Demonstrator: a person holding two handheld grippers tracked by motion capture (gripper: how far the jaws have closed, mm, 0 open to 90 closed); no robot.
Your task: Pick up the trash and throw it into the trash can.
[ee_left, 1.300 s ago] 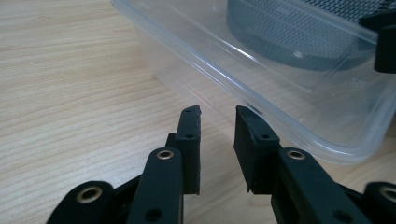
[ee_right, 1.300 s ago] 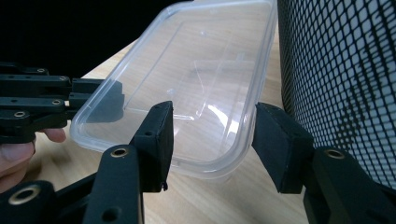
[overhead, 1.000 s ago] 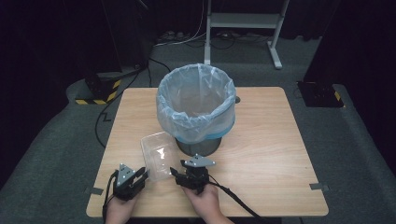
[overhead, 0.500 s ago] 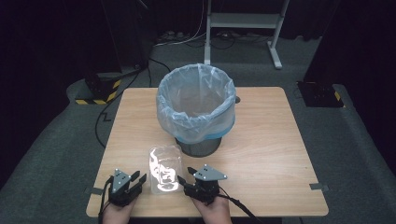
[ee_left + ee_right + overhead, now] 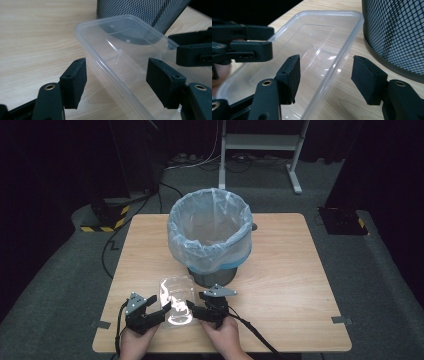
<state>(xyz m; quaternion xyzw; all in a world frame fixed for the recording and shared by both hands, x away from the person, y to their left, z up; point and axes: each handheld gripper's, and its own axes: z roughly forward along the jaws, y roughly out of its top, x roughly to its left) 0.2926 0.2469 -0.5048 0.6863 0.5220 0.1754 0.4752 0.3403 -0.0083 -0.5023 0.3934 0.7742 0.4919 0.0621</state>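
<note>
A clear tray point(image 5: 176, 302) lies near the table's point(image 5: 290, 285) front edge before the lined bin point(image 5: 210, 232), its long rims between the just-opened, released jaws of the left gripper point(image 5: 159, 307) and right gripper point(image 5: 196, 307); regripping likely comes next.

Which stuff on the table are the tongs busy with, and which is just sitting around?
Busy with: clear plastic container, left tongs, right tongs, both open astride its rims.

Just sitting around: mesh bin with blue bag, table, floor cables.
</note>
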